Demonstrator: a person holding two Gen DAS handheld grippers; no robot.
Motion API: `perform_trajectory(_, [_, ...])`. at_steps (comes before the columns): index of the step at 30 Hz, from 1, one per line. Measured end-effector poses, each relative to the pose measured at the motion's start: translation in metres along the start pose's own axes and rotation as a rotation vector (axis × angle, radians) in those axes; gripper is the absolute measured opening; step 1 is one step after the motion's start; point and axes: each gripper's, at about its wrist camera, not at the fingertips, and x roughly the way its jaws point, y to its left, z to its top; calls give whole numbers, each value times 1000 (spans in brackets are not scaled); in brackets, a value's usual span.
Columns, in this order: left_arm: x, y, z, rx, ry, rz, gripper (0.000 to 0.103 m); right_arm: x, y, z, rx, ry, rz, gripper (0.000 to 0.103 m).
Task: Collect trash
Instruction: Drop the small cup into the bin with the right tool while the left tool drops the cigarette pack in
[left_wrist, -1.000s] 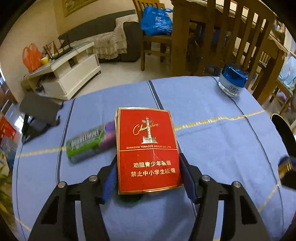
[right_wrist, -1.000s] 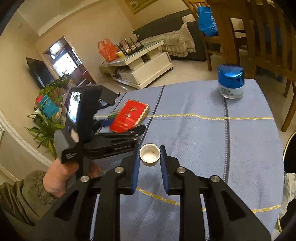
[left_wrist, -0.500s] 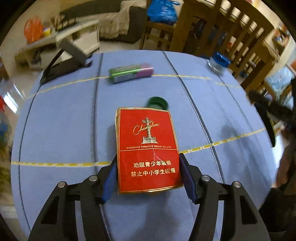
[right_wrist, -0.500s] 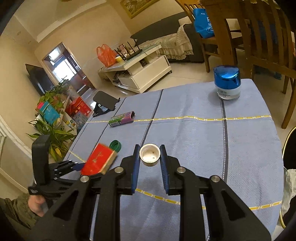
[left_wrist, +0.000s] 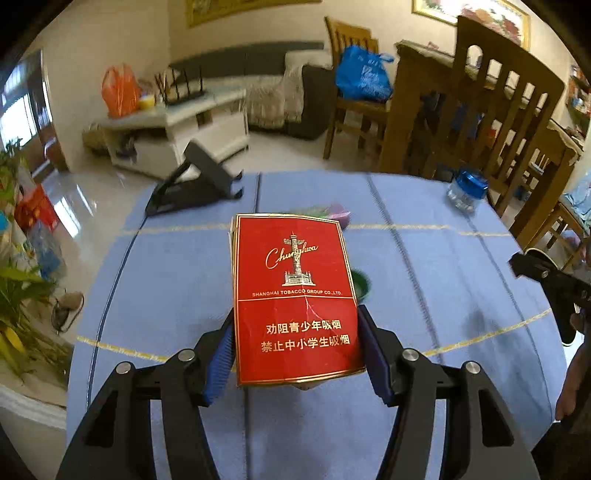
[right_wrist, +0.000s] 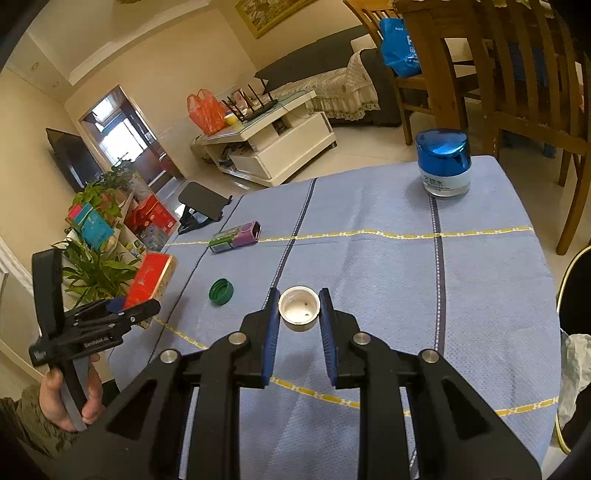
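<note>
Two grips: each gripper holds one piece of trash above the tablecloth (right_wrist: 388, 266).
Red pack (left_wrist: 295, 295): clamped upright between the left gripper (left_wrist: 297, 350) pads, off the tablecloth's left edge in the right view.
White cap (right_wrist: 299, 308): pinched in the right gripper (right_wrist: 297, 332), open side up, over the tablecloth's near middle.
Green cap (right_wrist: 221, 291): lying on the tablecloth, left of the white cap.
Gum pack (right_wrist: 235, 236): farther back on the tablecloth.
Blue jar (right_wrist: 443, 166): far right corner of the tablecloth.
Black stand (right_wrist: 201, 206): far left edge.
</note>
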Motion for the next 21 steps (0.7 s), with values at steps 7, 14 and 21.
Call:
perform_trajectory(7, [-16,-71,8,167,-99,-57,59,-42,-1,-18,-7,-49,-64,21])
perform_trajectory(14, [-10,-156,13,287,-103,-195,59,-117,-46,-61,61,-101,-234,21])
perform_trajectory(21, [-13,-227,15,388,-125,-269,59,-183,-125,-55,179,-182,-434,21])
